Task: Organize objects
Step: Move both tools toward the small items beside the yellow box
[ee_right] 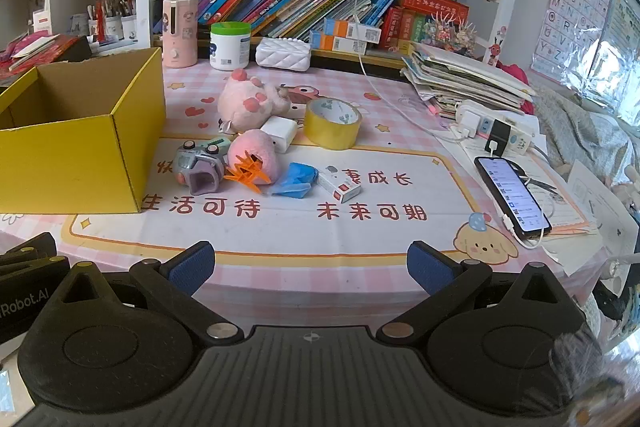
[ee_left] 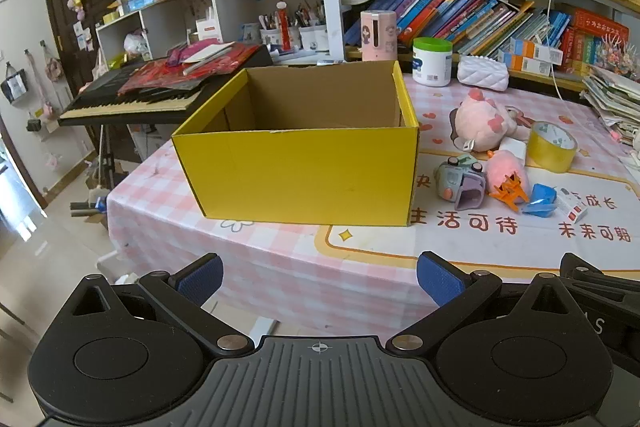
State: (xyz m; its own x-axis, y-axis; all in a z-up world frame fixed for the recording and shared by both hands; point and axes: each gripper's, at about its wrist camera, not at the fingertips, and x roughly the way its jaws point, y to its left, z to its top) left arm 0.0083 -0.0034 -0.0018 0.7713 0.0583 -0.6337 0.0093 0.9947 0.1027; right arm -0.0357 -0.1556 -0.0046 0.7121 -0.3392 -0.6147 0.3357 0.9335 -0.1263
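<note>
Nothing looks sorted yet: the open yellow cardboard box (ee_left: pixel 296 163) at frame centre shows no contents, though its floor is hidden. The cluster of small toys (ee_right: pixel 248 163) lies loose at centre-left, well beyond both tongs. Left gripper (ee_left: pixel 320 281) and right gripper (ee_right: pixel 311 267) gape wide, holding nothing.

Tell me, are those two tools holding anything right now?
No. The left tool and right tool are both open and empty, short of the toys and yellow box.
</note>
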